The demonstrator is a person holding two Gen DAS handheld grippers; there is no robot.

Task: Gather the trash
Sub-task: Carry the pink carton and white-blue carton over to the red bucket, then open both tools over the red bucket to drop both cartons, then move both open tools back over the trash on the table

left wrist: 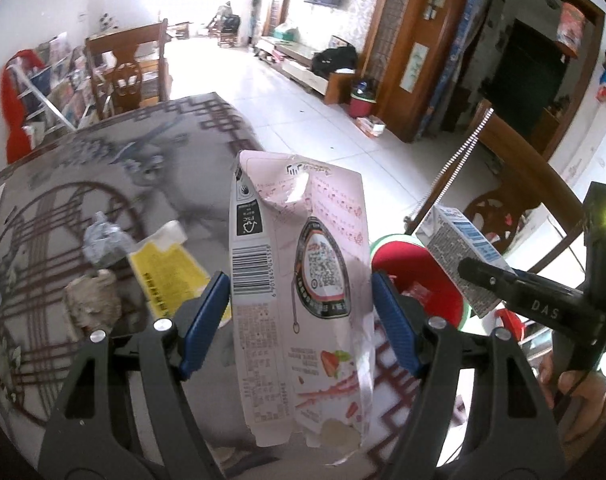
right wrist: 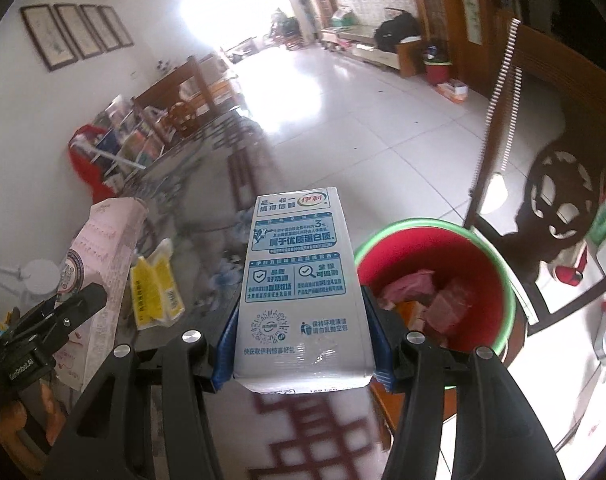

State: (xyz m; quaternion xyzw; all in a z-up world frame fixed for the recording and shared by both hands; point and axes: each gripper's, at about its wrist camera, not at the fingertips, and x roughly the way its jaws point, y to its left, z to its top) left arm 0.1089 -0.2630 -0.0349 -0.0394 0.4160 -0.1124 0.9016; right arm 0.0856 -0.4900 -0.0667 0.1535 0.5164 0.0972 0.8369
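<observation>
Left hand-held gripper clamping pink carton, right hand-held gripper gripping blue-and-white milk carton

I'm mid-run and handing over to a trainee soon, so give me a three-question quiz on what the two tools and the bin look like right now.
1. True or false: the left tool is empty.
2. What does the right tool grip? A) yellow packet B) white-and-blue milk carton C) crumpled paper
3. Name the colour of the trash bin's inside.

Key:
1. False; its pads clamp a pink carton.
2. B, the white-and-blue milk carton; the yellow packet lies on the table.
3. Red, with a green rim.
</observation>
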